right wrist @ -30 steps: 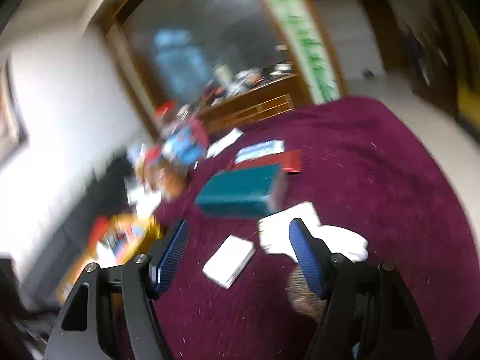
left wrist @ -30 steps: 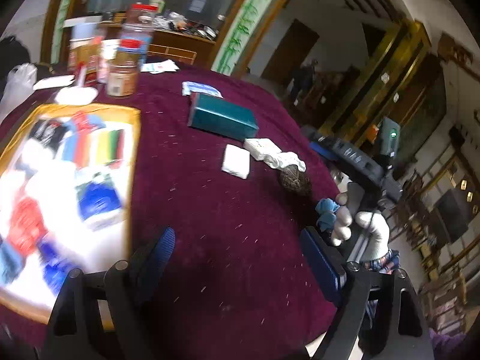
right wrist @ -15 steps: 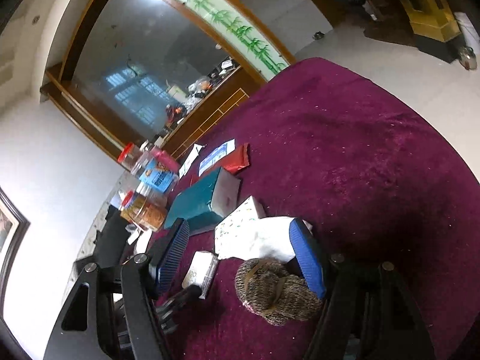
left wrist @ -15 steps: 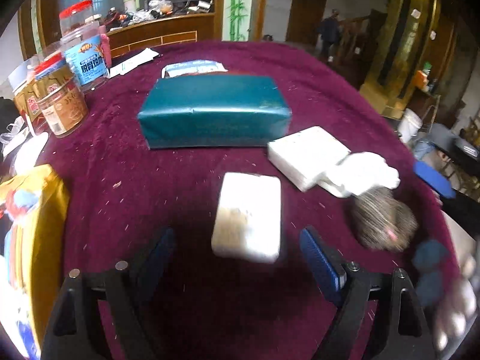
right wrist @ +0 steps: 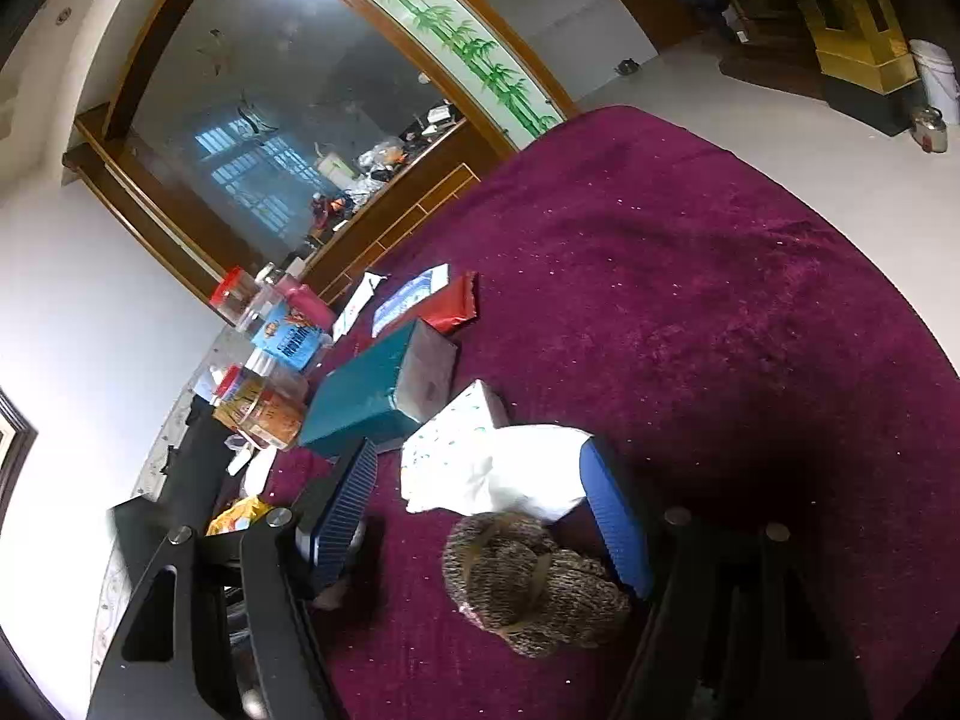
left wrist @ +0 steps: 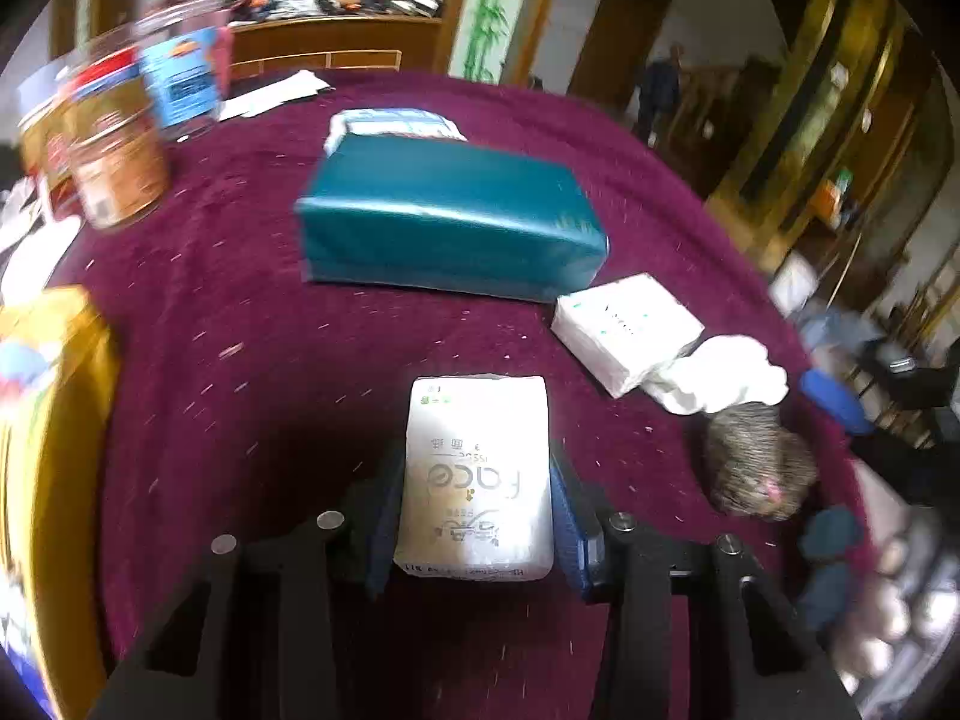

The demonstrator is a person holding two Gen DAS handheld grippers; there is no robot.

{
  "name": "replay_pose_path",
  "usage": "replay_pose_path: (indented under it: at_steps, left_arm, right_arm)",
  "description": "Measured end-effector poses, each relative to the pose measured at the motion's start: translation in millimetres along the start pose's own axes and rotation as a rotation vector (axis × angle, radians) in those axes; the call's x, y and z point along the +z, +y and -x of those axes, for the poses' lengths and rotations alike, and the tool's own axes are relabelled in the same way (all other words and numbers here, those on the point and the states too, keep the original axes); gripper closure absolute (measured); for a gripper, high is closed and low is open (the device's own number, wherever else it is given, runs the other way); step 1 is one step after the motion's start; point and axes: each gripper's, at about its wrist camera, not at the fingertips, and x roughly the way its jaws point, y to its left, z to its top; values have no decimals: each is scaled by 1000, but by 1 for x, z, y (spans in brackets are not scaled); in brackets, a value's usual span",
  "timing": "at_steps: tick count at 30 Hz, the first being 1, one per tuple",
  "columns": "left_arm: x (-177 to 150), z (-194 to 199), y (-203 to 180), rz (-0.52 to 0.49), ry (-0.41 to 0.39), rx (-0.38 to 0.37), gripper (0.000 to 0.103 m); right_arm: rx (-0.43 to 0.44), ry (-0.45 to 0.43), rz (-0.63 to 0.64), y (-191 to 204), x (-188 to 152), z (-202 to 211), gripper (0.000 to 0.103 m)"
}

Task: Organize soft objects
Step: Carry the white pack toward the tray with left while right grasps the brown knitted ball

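Left gripper (left wrist: 477, 516): whereas half a second ago its jaws stood wide, they now clamp the tissue pack (left wrist: 477, 480), lower centre; pickup judged secured.
Right gripper (right wrist: 480, 522): agape around knitted ball (right wrist: 528, 588), lower centre.

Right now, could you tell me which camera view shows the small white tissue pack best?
The left wrist view: the white tissue pack lies centred between the left gripper fingers, its printed top face fully visible and the pads at its sides. In the right wrist view I cannot pick it out; the right gripper's finger covers that area.

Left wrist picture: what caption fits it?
Left gripper fingers closed on white tissue pack on maroon tablecloth.
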Motion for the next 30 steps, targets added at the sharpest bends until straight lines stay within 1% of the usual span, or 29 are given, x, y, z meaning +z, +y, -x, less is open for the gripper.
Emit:
replay_pose_path:
  at_steps: [5,9,10,13,15,16,18,19,21,23,25,26,27,30]
  left_arm:
    - [-29,61,19,92,-57,-157,57]
    - [-56,114,27,125,-90,-251,57]
    - [-63,127,29,126,-104,-262,56]
    - [-78,163,38,106,-166,-237,56]
    - [-85,179,44,98,-197,-215,56]
    - [-88,188,47,90,-217,-197,56]
    - [-94,200,53,86,-245,-181,56]
    - [-97,207,60,95,-254,-181,56]
    - [-100,217,75,115,-268,-165,56]
    - [-104,222,93,147,-279,-145,56]
    - [-109,227,112,185,-287,-127,56]
    - [-113,229,123,208,-290,-113,56]
    - [-116,231,132,230,-293,-101,56]
    - [-125,236,161,301,-301,-66,56]
  right_arm:
    - [-23,11,6,-3,-1,-3,34]
    - [-44,30,10,-6,-2,-9,34]
    - [-53,38,13,-7,-3,-12,34]
    - [-73,66,13,-10,-5,-19,34]
    - [-84,84,8,-13,-8,-22,34]
    - [-86,87,9,-13,-9,-23,34]
    - [-56,105,21,-9,-10,-22,34]
    - [-66,125,23,-6,-12,-23,34]
    - [-119,180,64,4,-19,-26,34]
    - [-210,223,188,24,-32,-30,34]
    - [-299,247,300,40,-43,-33,35]
    - [-337,249,339,45,-47,-33,48]
    - [-357,254,366,49,-50,-33,51]
    - [-365,247,366,53,-52,-28,54]
